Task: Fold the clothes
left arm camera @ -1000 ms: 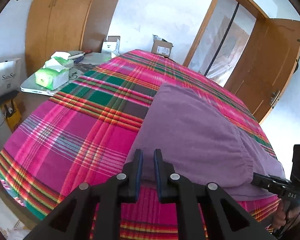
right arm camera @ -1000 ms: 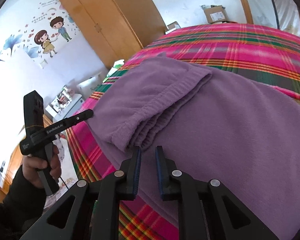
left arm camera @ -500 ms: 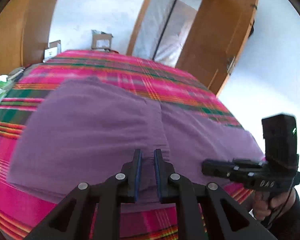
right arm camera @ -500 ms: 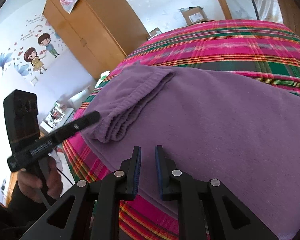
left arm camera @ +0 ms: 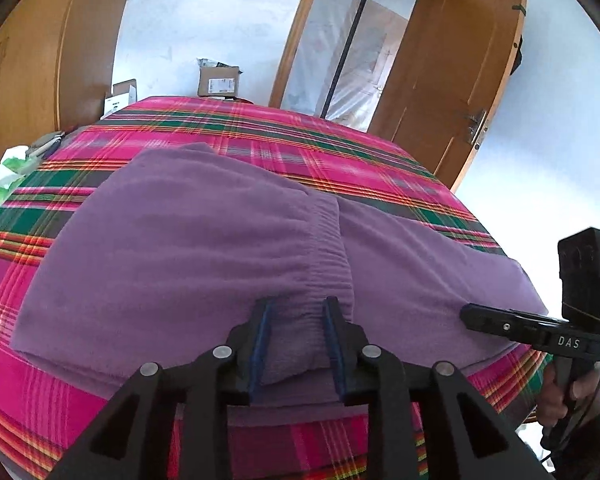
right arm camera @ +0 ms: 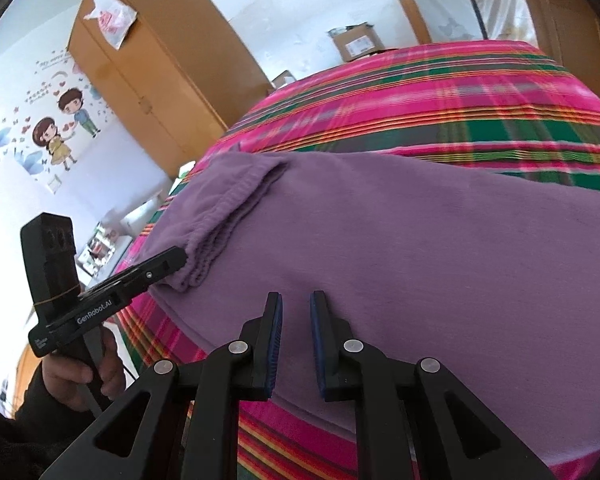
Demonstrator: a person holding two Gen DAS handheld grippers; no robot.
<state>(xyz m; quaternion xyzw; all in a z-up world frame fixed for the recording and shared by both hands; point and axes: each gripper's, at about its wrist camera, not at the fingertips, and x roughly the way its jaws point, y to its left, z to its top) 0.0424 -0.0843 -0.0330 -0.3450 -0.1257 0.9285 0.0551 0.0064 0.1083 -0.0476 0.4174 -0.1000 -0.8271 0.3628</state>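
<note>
Nearest, left gripper (left arm camera: 296, 344) opening, jaws spread to either side of the elastic waistband corner (left arm camera: 300, 320) of the purple trousers (left arm camera: 180, 252), cloth between the pads but not visibly pinched. Right gripper (right arm camera: 295, 344) poised over the near edge of the same garment, jaws narrowly apart, nothing between them. Trousers lying folded once on the plaid bedspread (left arm camera: 260, 140), waistband half laid over the legs. Likely risks: a shallow bite catching only 1 layer, so the stacked layers slide apart on lifting; 2 grippers rising unevenly, skewing the fold; loose near edge slipping off the bed side. Farther off, a cardboard box (left arm camera: 218, 82) against the wall beyond the bed, flaps up, contents hidden; a plastic bag (right arm camera: 110, 20) atop the wardrobe (right arm camera: 148, 60), contents not discernible.
</note>
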